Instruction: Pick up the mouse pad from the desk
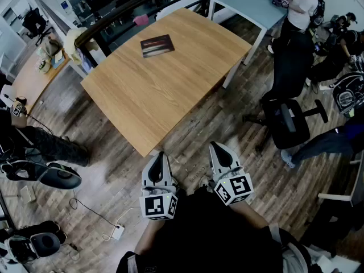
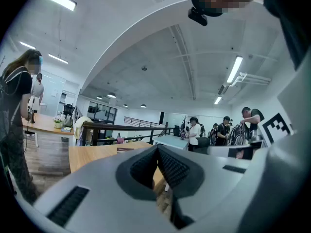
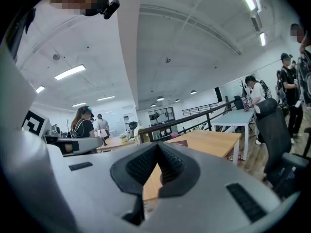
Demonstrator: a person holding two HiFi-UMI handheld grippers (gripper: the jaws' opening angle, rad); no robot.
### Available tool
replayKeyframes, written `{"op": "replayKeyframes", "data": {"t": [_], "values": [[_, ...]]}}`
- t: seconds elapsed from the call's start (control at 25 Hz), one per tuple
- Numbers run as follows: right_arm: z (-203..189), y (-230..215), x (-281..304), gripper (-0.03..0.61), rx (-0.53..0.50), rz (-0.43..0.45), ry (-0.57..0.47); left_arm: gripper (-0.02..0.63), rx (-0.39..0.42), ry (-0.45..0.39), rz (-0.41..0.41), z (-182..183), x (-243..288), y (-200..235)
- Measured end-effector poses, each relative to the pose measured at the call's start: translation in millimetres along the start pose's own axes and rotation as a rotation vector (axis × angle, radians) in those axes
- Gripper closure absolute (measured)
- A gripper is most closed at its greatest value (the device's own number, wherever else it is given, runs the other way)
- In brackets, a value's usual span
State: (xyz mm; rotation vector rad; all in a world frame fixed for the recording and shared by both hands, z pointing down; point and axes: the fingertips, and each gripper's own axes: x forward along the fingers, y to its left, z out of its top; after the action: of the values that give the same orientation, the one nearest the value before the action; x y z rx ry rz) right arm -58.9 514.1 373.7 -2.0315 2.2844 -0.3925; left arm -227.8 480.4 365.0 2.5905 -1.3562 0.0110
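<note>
A dark rectangular mouse pad lies flat near the far edge of the wooden desk. My left gripper and right gripper hang side by side short of the desk's near corner, both shut with nothing between the jaws. In the left gripper view the closed jaws point level at the desk, with the pad a thin dark strip far off. The right gripper view has its jaws closed, with the pad just past them on the desk top.
A light blue table stands behind the desk at the right. A black office chair and several people stand at the right. A dark railing runs behind the desk. Another desk and cables on the floor are at the left.
</note>
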Motion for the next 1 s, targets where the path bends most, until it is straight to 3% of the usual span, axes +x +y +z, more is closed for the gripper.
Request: {"op": "replayKeyframes", "data": {"t": [0.6,1.0], "values": [[-2,18,8,0.548,0.003,-0.009,-0.007,0.591,-0.019,0.003,-0.016,0,-3,19],[-3,42,31,0.548,0.003,-0.046,-0.016,0.591,-0.028,0.016,-0.055,2,3,54]]}}
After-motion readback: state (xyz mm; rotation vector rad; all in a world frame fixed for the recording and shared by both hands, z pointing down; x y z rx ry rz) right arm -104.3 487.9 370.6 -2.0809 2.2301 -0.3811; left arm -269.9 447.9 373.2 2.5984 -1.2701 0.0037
